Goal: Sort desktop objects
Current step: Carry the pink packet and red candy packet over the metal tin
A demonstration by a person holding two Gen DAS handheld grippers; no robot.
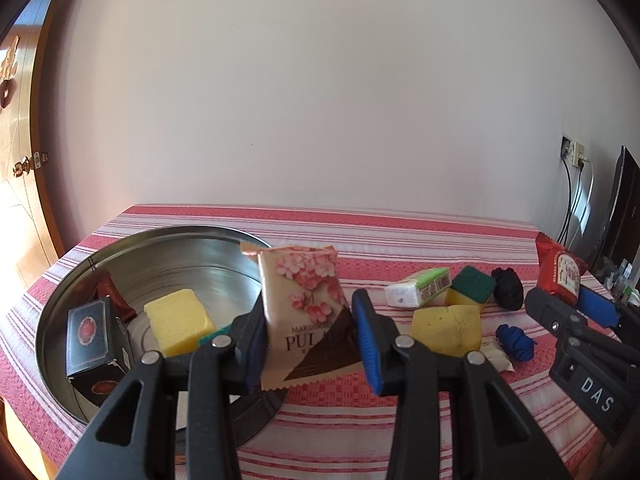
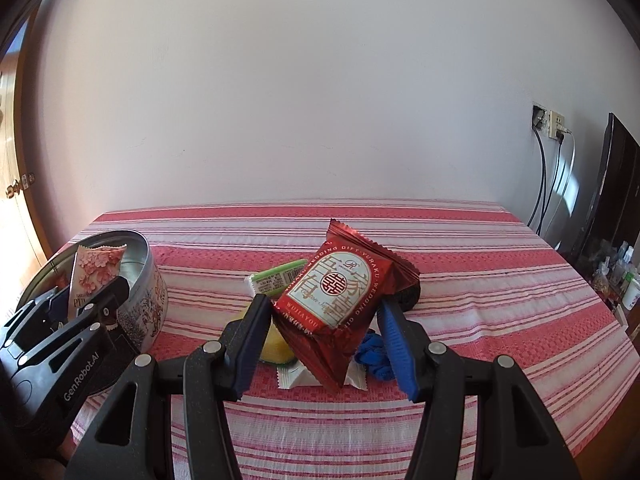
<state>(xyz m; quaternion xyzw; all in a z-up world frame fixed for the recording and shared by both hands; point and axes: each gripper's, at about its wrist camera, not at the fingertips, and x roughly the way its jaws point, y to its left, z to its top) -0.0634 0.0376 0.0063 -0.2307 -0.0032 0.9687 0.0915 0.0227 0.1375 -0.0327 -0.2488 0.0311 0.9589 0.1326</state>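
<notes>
Both grippers carry snack packets

Left gripper (image 1: 308, 340) clamps the pink packet (image 1: 306, 312) upright beside the tin (image 1: 56, 300), lower left; right gripper (image 2: 324, 340) grips the red packet (image 2: 340, 292).

A room in a home: a striped red tablecloth (image 2: 460, 280) against a plain wall (image 2: 320, 100), a wooden door (image 1: 20, 184), a wall socket (image 2: 554, 124) with cables.

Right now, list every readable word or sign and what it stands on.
"PUL", cut off, under small "MARSH...": pink blossom snack packet.
"WEDDING GIFT YURAKU", "WUJIA YOU", a red double-happiness sign: red snack packet.
"DAS": right gripper's body.
"GenRobot.AI": left gripper's body.
Green-white packet's label and black box's emblems: too small.
</notes>
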